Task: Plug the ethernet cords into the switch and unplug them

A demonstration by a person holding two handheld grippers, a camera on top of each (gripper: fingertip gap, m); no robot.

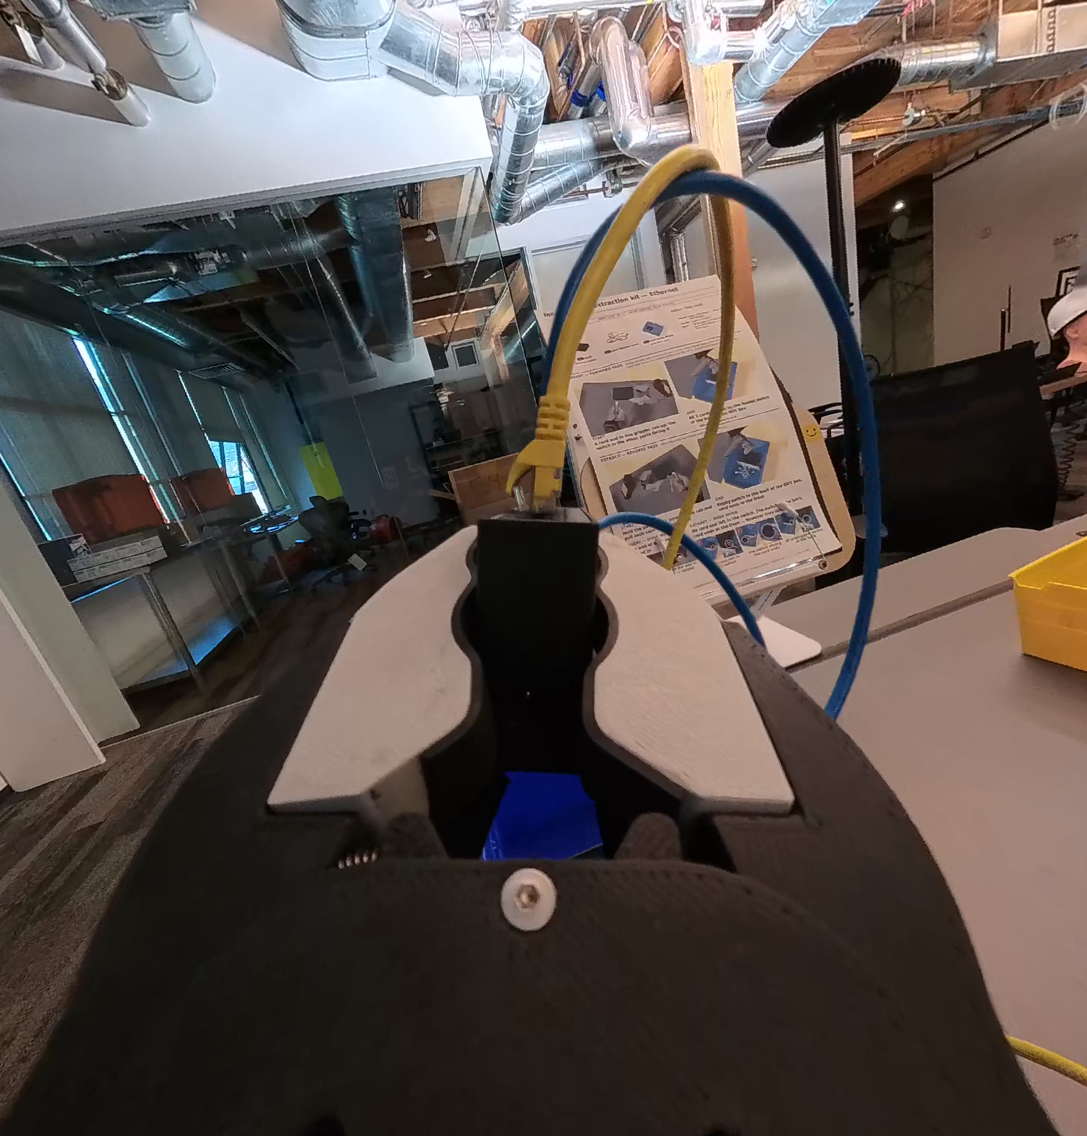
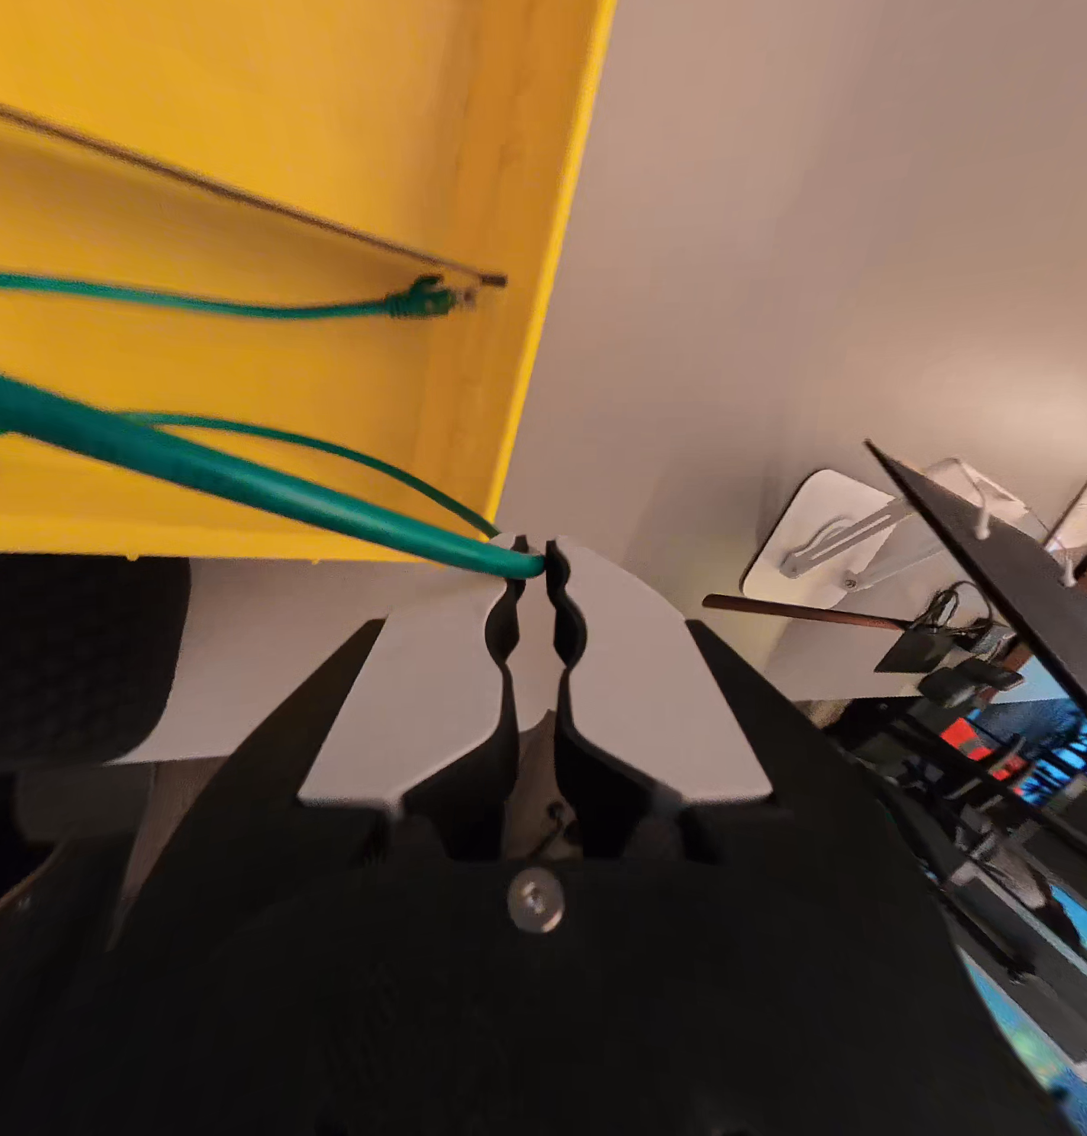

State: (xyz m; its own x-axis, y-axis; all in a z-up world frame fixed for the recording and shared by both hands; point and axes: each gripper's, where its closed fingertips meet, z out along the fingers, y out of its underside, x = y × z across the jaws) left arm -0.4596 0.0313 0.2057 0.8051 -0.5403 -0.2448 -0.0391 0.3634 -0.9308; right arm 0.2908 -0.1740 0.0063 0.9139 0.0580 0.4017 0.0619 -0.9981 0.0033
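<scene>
Two grippers are at work over our grey table (image 1: 959, 799), with the yellow bin (image 2: 282, 153) just below the right one. Our left gripper (image 1: 537, 590) is clamped on the black switch (image 1: 536, 553), held up with the yellow cord (image 1: 547, 430) plugged in and the blue cord (image 1: 860, 430) looping behind. Our right gripper (image 2: 536, 556) pinches the green cord (image 2: 282, 485) at its tips; its far plug (image 2: 427, 301) lies in the bin. We judge that thin pinch could slip, or the trailing plug snag the bin.

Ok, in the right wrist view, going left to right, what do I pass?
Yellow plastic bin → green ethernet cord → right gripper, shut on that cord → white stand base → tilted black panel.
</scene>
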